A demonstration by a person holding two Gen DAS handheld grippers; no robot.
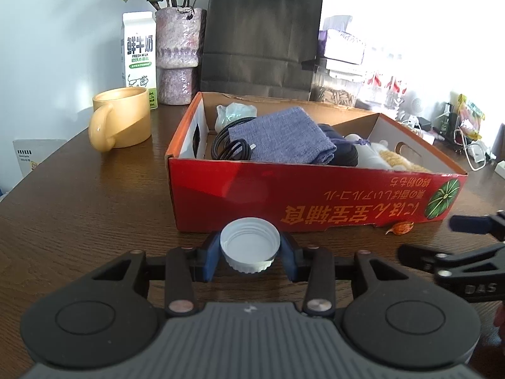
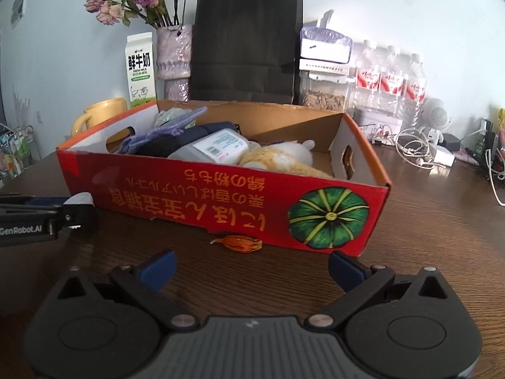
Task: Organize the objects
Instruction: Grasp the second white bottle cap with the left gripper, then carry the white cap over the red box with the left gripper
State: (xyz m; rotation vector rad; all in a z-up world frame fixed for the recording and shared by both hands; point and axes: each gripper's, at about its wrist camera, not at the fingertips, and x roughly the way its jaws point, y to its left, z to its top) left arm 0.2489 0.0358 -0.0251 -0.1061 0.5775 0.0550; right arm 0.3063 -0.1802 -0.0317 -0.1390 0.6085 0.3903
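We work at a dark brown wooden table (image 1: 94, 208) with a visible grain, set against a pale wall. Along the back stand a white milk carton (image 1: 139, 57) with green print, a mottled purple vase (image 1: 178, 60) of dried pinkish roses, and a black paper bag (image 1: 262, 34) with cord handles. Further right we see a clear container of seeds (image 2: 325, 98), a row of water bottles (image 2: 391, 79) with red labels, and a tangle of white cables (image 2: 413, 151). A yellow mug (image 1: 121, 120) sits just left of the box.

The red cardboard box (image 1: 315, 202) takes up the middle of the table, its printed lettering upside down from where we look, with a green pumpkin picture at its right end. Inside it lie a coiled black cable (image 1: 230, 148), a blue-grey folded cloth (image 1: 284, 139), a dark pouch, a white labelled bottle (image 2: 217, 148) and a yellow-and-white plush toy (image 2: 281, 158).

Our left gripper (image 1: 250, 252) has its blue pads pressed on either side of a white plastic bottle cap (image 1: 250, 244), so its jaws are clamped on it. The cap is ribbed around its skirt, tilted with its hollow side facing up and toward us, and sits just in front of the box's red front wall.

Our right gripper (image 2: 251, 268) stands wide apart with nothing between its blue fingers. A crumpled orange wrapper (image 2: 241, 243) lies on the table beyond it, touching the foot of the box.
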